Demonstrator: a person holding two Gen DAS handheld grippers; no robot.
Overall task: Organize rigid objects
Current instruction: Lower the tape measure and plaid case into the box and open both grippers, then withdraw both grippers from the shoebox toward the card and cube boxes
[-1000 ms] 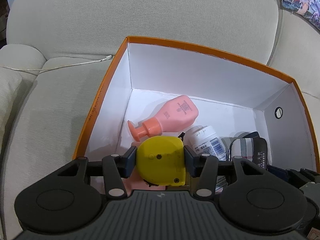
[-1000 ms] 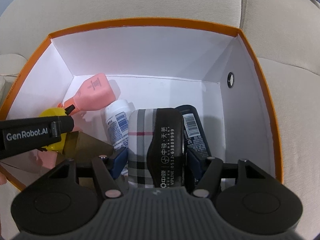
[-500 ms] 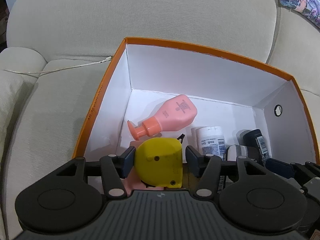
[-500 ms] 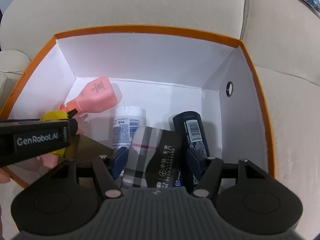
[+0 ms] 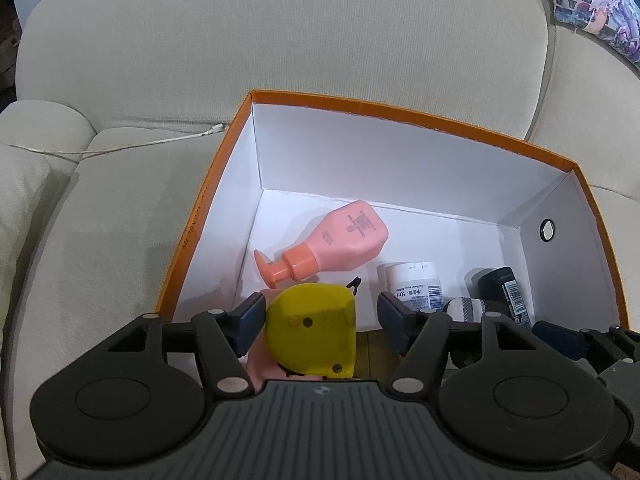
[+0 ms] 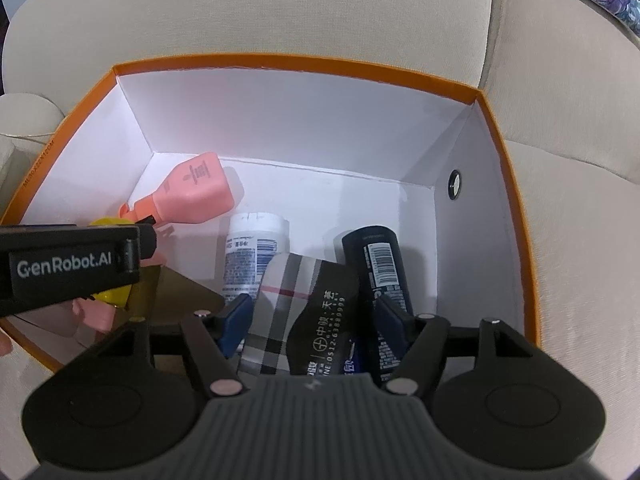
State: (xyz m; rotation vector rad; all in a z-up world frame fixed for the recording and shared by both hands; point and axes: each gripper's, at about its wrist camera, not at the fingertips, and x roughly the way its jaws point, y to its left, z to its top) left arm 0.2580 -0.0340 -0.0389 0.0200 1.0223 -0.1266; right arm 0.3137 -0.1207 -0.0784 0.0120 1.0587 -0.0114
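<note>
On the beige sofa (image 5: 280, 80), I am filling the orange-rimmed white box (image 5: 400, 112). Both jaws are opening: left gripper (image 5: 320, 316) releasing the yellow plastic tape measure (image 5: 312, 332), right gripper (image 6: 312, 316) the plaid case (image 6: 288, 308). Next, I judge, both withdraw upward.

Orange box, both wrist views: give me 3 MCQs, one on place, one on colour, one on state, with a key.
1. Where does the orange box sit?
A. on a beige sofa
B. on a wooden floor
C. on a kitchen counter

2. What colour is the pump bottle lying in the box?
A. green
B. pink
C. black

3. How do the left hand-held gripper's pads stand to the yellow tape measure?
A. clamped on it
B. far above it, outside the box
C. apart, with a gap on one side

Key: 1 A, sofa cushions surround the box; 2 B, body and pump are pink; 3 C, the jaws are opening and one pad stands clear of the measure.
</note>
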